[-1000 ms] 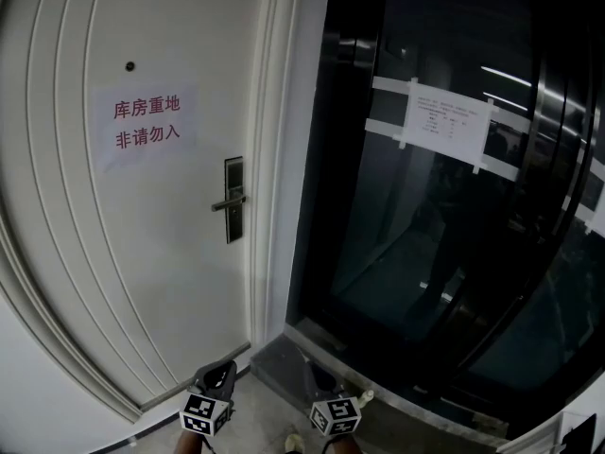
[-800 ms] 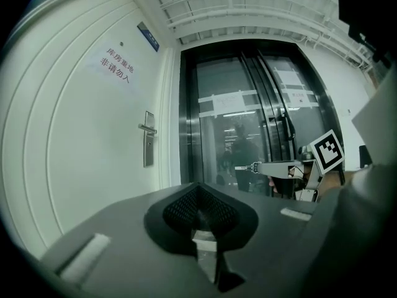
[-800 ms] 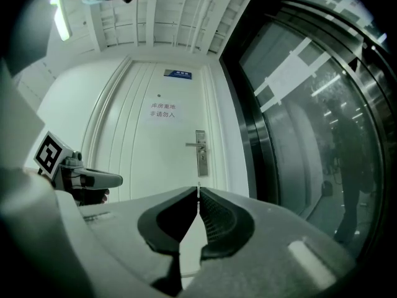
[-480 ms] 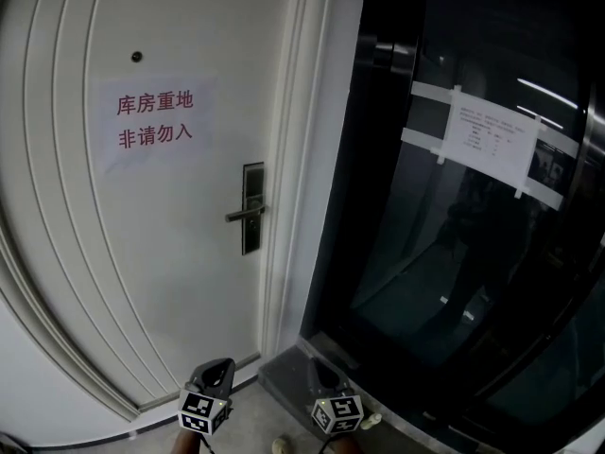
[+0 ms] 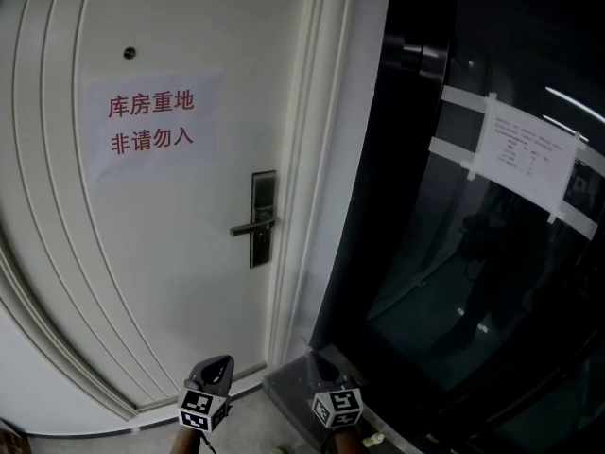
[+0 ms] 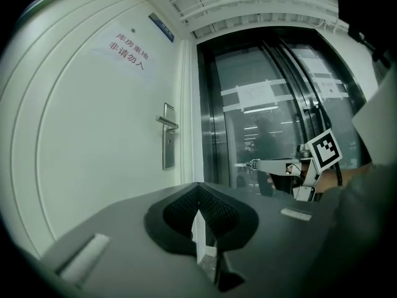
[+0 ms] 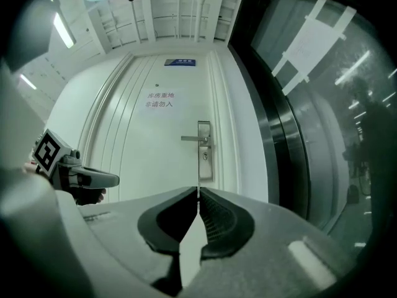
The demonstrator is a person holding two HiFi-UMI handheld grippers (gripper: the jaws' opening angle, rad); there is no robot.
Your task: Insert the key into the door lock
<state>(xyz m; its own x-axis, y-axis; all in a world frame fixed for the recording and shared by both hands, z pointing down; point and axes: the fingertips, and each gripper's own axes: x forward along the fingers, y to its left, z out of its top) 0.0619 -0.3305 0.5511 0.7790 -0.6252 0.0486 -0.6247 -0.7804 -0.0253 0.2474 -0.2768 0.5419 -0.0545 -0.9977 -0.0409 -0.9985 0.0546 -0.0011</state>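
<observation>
A white door (image 5: 170, 253) carries a steel lock plate (image 5: 264, 218) with a lever handle (image 5: 251, 227). In the right gripper view the keyhole (image 7: 204, 156) shows just under the handle. Both grippers are held low and level, well short of the door. My left gripper (image 5: 214, 365) (image 6: 198, 185) is shut, with nothing seen between its tips. My right gripper (image 5: 324, 369) (image 7: 198, 188) is shut on a small metal key (image 6: 244, 164), which sticks out past its tips in the left gripper view. In the right gripper view the key is only a thin sliver.
A paper notice (image 5: 151, 124) with red characters is stuck on the door above the lock. Right of the white door frame (image 5: 317, 159) stands a dark glass door (image 5: 492, 253) with taped paper (image 5: 525, 149). A raised threshold (image 5: 293, 376) lies below it.
The door and its lock plate have grown larger and shifted right and down in the head view. Both grippers have kept their places at the bottom edge, still shut.
</observation>
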